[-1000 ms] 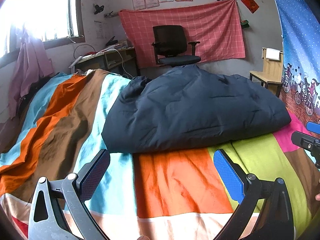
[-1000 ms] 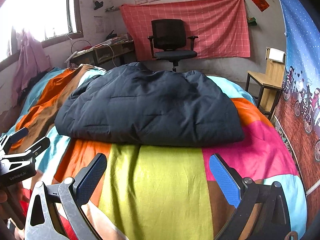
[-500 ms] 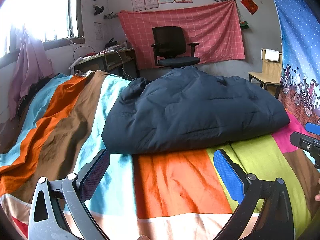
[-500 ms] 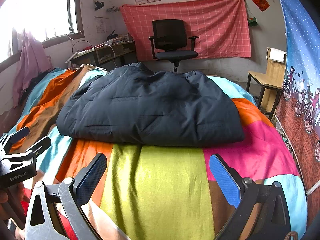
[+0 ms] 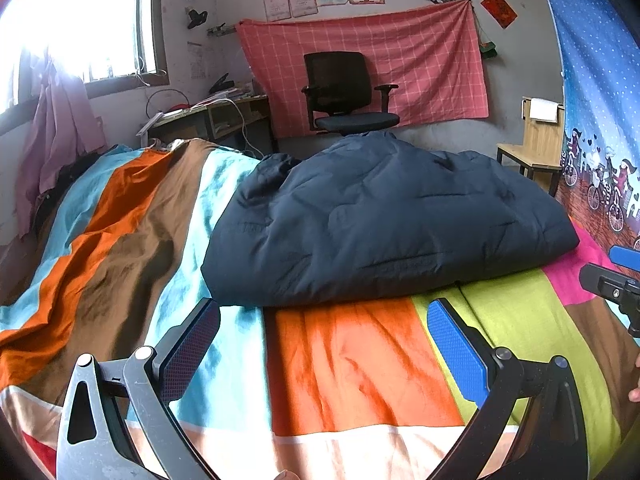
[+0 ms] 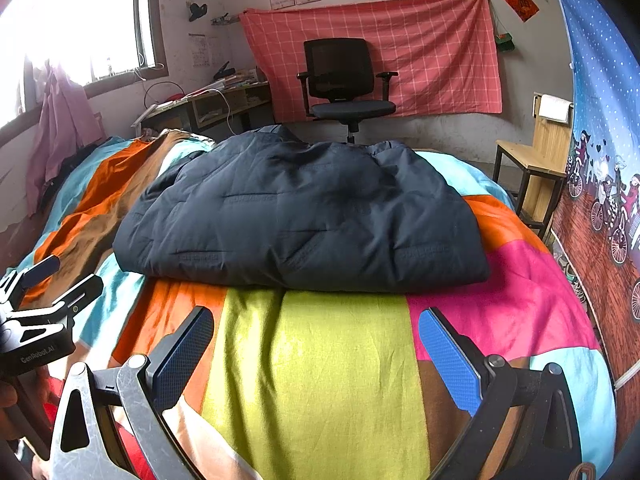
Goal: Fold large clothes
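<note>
We hold both grippers low over the striped bedspread, short of the dark navy padded jacket, which lies across the middle of the bed as a thick, roughly rectangular bundle with its long folded edge facing us. The left gripper has its jaws spread wide with nothing between the blue pads, only the orange and turquoise stripes of the cover showing in the gap; the right gripper is spread the same way over the yellow-green stripe, also empty. Each gripper faces one half of the jacket's near edge, the left toward the left corner and the right toward the right, which we judge is how we would want them placed to lift that wide edge evenly, since a bulky quilted garment would sag and twist if taken at one point. Neither gripper touches the jacket; a strip of bare bedspread lies between. From how compact the bundle already looks, we judge the folding is well along or finished, though its far side is hidden from us. Beyond the bed stands an office chair against a red checked cloth on the wall.
</note>
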Tool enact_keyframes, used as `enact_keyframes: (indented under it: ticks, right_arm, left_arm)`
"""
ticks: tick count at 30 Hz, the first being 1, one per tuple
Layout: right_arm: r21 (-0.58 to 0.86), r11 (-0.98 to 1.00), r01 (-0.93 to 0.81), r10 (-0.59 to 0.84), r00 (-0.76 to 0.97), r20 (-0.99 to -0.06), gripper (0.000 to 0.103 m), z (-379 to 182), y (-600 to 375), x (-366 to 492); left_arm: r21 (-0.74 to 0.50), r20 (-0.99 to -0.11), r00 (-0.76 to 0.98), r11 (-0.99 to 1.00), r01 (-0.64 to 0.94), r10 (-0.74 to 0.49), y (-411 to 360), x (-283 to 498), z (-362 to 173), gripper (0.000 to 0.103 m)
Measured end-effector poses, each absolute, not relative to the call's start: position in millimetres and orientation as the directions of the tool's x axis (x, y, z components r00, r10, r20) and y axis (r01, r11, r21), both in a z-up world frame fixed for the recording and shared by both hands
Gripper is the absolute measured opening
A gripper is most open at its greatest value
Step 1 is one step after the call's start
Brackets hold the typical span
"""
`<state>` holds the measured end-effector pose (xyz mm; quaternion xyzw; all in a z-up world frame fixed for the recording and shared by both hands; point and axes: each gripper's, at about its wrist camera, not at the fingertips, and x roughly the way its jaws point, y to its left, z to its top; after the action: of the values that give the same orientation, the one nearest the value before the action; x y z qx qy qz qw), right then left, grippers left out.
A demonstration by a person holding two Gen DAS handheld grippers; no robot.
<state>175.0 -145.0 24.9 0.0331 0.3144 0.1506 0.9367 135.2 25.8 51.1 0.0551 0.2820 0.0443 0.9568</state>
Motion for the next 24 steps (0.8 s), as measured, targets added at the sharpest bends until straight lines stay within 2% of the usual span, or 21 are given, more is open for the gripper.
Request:
enact_keyframes:
  ticks: [24]
  right_arm:
    - [0.159, 0.952, -0.263, 0.306, 0.757, -0.578, 0.103, 25.4, -146.4, 174.5]
  left_arm:
    - [0.138, -0.530, 0.840, 0.989, -0.053, 0.119, 22.3, 136.1, 49.6, 0.102]
